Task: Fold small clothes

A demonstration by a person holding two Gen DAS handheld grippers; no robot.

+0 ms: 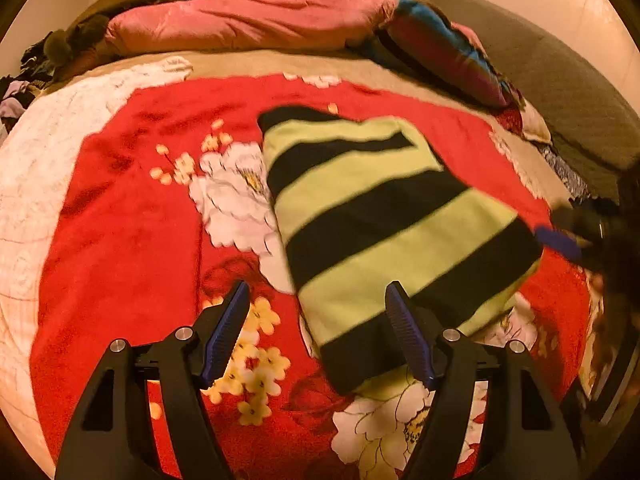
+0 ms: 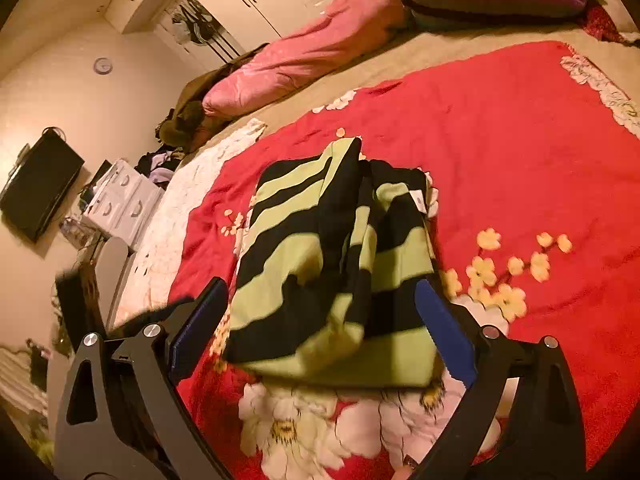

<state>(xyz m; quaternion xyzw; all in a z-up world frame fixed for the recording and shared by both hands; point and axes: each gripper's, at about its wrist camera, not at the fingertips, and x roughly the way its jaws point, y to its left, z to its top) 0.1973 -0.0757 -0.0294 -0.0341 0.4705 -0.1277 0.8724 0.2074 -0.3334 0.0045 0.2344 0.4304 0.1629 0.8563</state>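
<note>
Both pairs of blue ribbed fingers are seen spread apart, with nothing clamped between them. On the left gripper (image 1: 318, 332), the left finger (image 1: 226, 332) is set over bare blanket and the right finger (image 1: 408, 336) is laid above the near dark hem of the garment; whether that pad touches the cloth cannot be told. On the right gripper (image 2: 324, 340), the jaws are held very wide, and the near end of the garment is framed between the two pads without being pressed by either.

The small knitted sweater with wide lime-green and black stripes (image 1: 384, 220) is found lying folded on the red plush blanket with white and yellow flowers (image 1: 132, 216), roughly at the middle of the bed. In the left wrist view its long axis is run from the near hem, just beside the fingers, away and slightly leftward toward the pink quilt (image 1: 248, 20) at the far side. In the right wrist view a doubled layer is shown lying over the top, with a small white label (image 2: 418, 200) exposed at the far right.

The near short edge is judged to be what the coming fold turns on, and both grippers are placed near it: the left at its left corner, the right squarely in front. The sweater is judged to be partly folded, with one more fold along its length probably left.
</note>
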